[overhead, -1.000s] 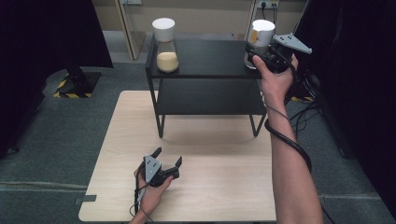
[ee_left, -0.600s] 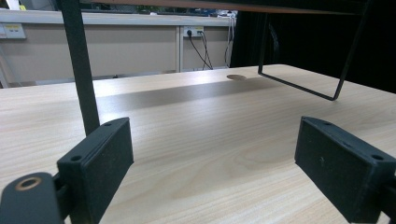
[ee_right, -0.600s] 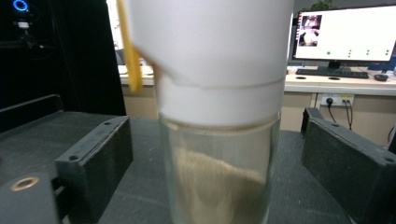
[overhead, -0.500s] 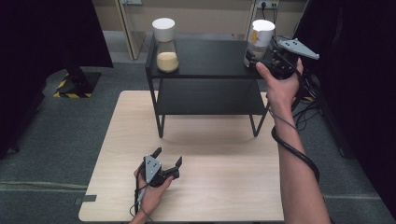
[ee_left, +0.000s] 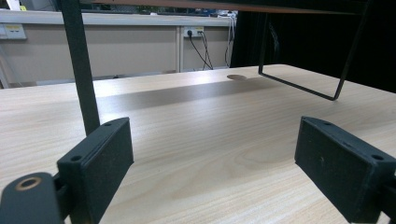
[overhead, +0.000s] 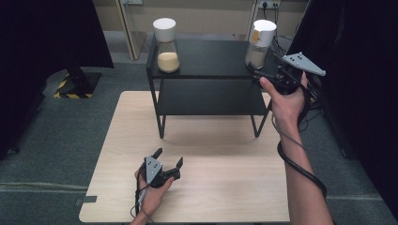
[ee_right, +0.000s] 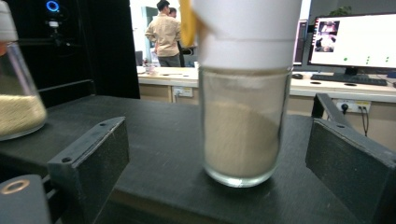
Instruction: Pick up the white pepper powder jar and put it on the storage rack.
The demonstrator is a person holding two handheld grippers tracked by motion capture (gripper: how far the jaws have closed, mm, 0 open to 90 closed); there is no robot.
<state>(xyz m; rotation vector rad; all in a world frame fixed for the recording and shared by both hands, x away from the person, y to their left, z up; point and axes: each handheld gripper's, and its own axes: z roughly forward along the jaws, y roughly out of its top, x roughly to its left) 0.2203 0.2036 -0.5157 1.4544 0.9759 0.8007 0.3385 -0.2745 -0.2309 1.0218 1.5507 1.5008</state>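
The right arm is stretched forward from the bottom right of the high view, with the forearm almost straight and the wrist a little raised. The right hand (overhead: 285, 101) holds the right gripper (overhead: 259, 77) at the height of the top shelf (overhead: 211, 58) of a black rack that stands at the far side of the wooden table (overhead: 220, 187). A black cable (overhead: 300, 166) winds around the forearm.

The jaws of this gripper are apart and point toward a glass jar (overhead: 258, 44) with a white lid, which stands upright on the right end of the top shelf. In the right gripper view the jar (ee_right: 243, 126) is seen between the two open jaws, a little farther than their tips, and nothing touches it. It holds a pale powder up to about half of the glass, and a yellow strip sits on the lid.

A second jar (overhead: 167, 44) with yellow grains stands at the left end of the same shelf, well apart from the first one.

The left hand (overhead: 152, 194) rests low on the near part of the table, with the wrist lying flat. It holds the left gripper (overhead: 168, 159), whose jaws are wide apart and empty, just above the wood. In the left gripper view they point toward a leg of the rack (ee_left: 81, 70).
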